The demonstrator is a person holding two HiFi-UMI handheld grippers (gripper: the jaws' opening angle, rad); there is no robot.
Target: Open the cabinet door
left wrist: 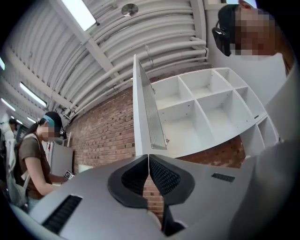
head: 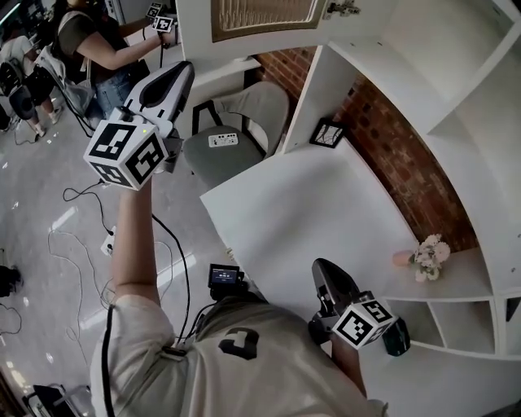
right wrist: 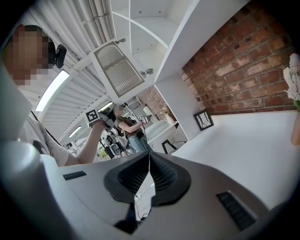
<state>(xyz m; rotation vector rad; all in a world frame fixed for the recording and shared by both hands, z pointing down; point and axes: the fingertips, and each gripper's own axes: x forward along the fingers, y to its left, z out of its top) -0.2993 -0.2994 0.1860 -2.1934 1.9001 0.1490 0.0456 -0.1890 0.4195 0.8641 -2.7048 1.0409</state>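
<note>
The white cabinet door, with a woven mesh panel, stands swung out from the open white shelving. In the left gripper view the door shows edge-on above the jaws, its lower corner just past the tips, and the bare compartments lie behind it. My left gripper is raised near the door and shut, with nothing seen between its pads. My right gripper hangs low over the white counter, shut and empty. The right gripper view shows the door and its small knob overhead.
A white counter runs along a brick wall, with a small picture frame and a vase of flowers on it. A grey chair stands below the door. Another person works at the left. Cables cross the floor.
</note>
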